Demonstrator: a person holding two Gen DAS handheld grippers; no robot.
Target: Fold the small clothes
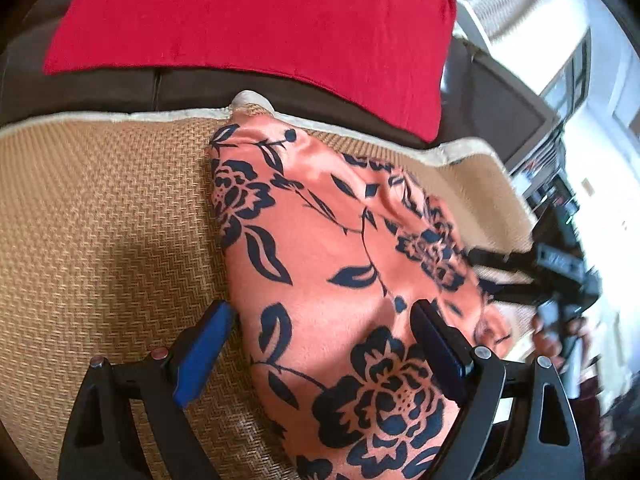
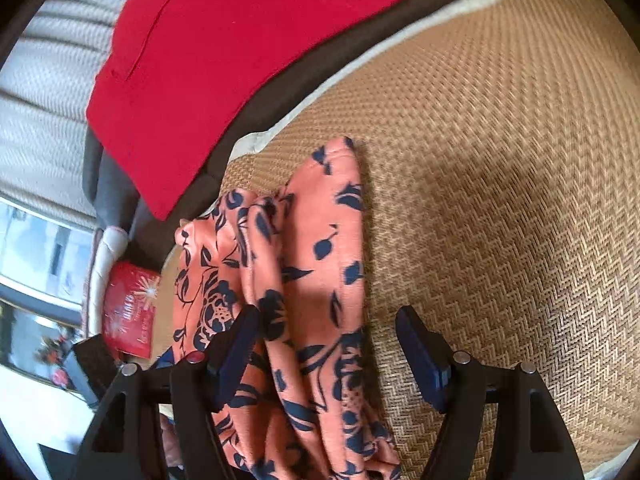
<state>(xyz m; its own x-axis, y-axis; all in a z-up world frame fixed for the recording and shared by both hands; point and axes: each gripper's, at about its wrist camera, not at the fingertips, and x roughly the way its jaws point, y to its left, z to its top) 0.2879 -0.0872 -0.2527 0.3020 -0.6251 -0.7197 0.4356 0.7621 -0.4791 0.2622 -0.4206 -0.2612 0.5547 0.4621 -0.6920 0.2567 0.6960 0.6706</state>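
A salmon garment with a navy flower print lies on the woven straw mat. In the left wrist view its left edge runs between the fingers of my left gripper, which stands open. One blue pad is over the mat and the other over the cloth. In the right wrist view the garment is bunched into lengthwise folds. My right gripper is open astride its right side, and the right pad is clear of the cloth. The right gripper also shows, blurred, at the garment's far right edge.
A red cushion leans on the dark brown sofa back behind the mat's cream border. A red packet lies off the mat's end, next to a bright window. Bare mat stretches to the right.
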